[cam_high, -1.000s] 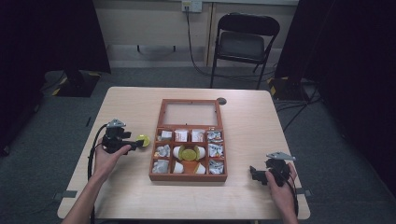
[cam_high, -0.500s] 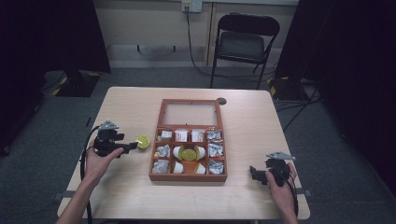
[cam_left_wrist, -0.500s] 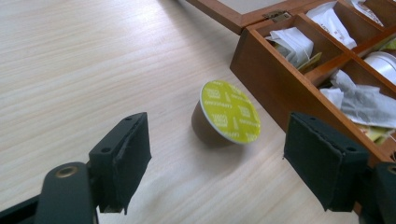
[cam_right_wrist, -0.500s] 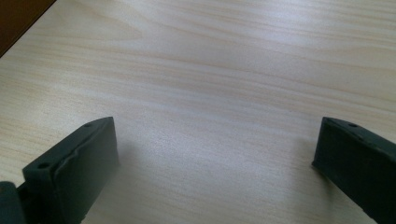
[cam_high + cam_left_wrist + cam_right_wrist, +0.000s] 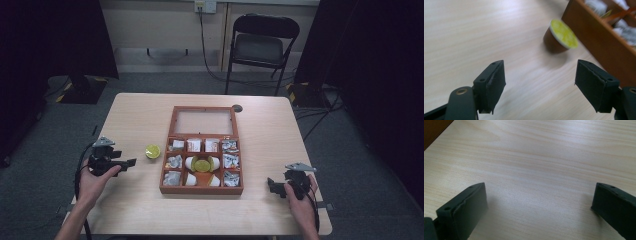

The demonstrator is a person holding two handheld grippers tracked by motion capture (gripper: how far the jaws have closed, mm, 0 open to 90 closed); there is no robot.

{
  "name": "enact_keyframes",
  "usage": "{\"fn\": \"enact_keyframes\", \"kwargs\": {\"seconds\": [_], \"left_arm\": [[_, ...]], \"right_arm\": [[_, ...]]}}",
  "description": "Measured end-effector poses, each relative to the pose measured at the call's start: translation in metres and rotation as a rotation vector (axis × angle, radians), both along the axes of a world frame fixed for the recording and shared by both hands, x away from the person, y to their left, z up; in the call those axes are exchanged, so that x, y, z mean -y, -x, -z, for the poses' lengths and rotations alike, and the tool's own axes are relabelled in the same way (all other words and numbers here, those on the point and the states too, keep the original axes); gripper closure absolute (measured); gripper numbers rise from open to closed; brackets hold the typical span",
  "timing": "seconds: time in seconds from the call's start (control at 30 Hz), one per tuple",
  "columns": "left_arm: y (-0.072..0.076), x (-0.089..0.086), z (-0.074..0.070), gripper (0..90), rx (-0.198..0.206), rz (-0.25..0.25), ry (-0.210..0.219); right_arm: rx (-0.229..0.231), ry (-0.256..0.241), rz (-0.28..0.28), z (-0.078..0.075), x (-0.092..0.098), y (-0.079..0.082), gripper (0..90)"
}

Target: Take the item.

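Two grippers are in my hands, both with jaws spread wide and holding nothing. My left gripper (image 5: 131, 162) hovers over the pale, fine-grained wood table (image 5: 135, 120) at its left side; the pads (image 5: 496, 82) are matte black, blocky and slightly ragged at the edges. My right gripper (image 5: 270, 184) sits near the table's front right corner, jaws parted over bare wood grain.

Ahead of the left jaws, apart from them, stands one small capsule (image 5: 560, 36): a brown tapered cup body with a round, flat yellow-green foil lid, tilted toward the camera. It rests on the table just beside the left wall of the wooden box (image 5: 172, 135).

The box is reddish-brown, rectangular, with its framed glass-panelled lid (image 5: 202, 121) laid open at the far side. Thin dividers split it into a grid of compartments. Most hold crinkled silver-white sachets (image 5: 230, 161); the middle compartment holds another yellow-green-lidded capsule (image 5: 202, 164) among white pieces.
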State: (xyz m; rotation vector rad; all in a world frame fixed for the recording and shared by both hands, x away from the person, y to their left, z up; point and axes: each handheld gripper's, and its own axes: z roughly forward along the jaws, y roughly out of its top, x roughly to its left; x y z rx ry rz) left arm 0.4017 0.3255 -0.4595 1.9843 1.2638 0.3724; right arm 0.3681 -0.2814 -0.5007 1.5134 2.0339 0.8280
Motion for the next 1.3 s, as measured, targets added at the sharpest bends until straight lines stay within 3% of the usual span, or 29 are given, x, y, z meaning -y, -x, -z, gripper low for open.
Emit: {"fn": "enact_keyframes", "kwargs": {"seconds": [0.3, 0.4, 0.47, 0.5, 0.57, 0.6, 0.73, 0.8, 0.83, 0.87, 0.9, 1.13, 1.3], "left_arm": [[0.019, -0.012, 0.006, 24.0, -0.022, -0.042, -0.024], [0.021, -0.013, 0.012, 24.0, -0.035, -0.051, -0.056], [0.020, -0.013, 0.016, 24.0, -0.068, -0.060, -0.084], [0.021, -0.013, 0.018, 24.0, -0.079, -0.079, -0.079], [0.022, -0.014, 0.023, 24.2, -0.085, -0.100, -0.075], [0.021, -0.013, 0.025, 24.2, -0.090, -0.099, -0.095], [0.023, -0.008, 0.030, 22.2, -0.057, -0.088, -0.160], [0.023, -0.006, 0.032, 19.1, -0.035, -0.086, -0.157], [0.025, -0.005, 0.036, 16.9, -0.004, -0.100, -0.139], [0.029, -0.006, 0.042, 14.9, 0.052, -0.119, -0.114], [0.030, -0.006, 0.044, 14.3, 0.074, -0.125, -0.109], [0.031, -0.006, 0.044, 14.7, 0.075, -0.125, -0.106], [0.032, -0.005, 0.044, 12.1, 0.068, -0.155, -0.111]], "right_arm": [[0.000, 0.000, 0.001, 0.000, 0.000, 0.000, 0.0], [0.000, 0.000, 0.001, 0.000, 0.000, 0.000, 0.0], [0.000, 0.000, 0.001, 0.000, 0.000, 0.000, 0.0], [0.000, 0.000, 0.000, 0.000, 0.000, 0.000, 0.0], [0.000, 0.000, 0.000, 0.000, 0.000, 0.000, 0.0], [0.000, 0.000, 0.000, 0.000, 0.000, 0.000, 0.0], [0.000, 0.000, 0.000, 0.000, 0.000, 0.000, 0.0], [0.001, 0.000, 0.000, 0.000, 0.000, 0.000, 0.0], [0.001, 0.000, 0.000, 0.000, 0.000, 0.000, 0.0], [0.001, 0.000, 0.001, 0.000, 0.000, 0.000, 0.0], [0.001, 0.000, 0.000, 0.000, 0.000, 0.000, 0.0], [0.001, 0.000, 0.001, 0.000, 0.000, 0.000, 0.0], [0.000, 0.000, 0.001, 0.000, 0.000, 0.000, 0.0]]}}
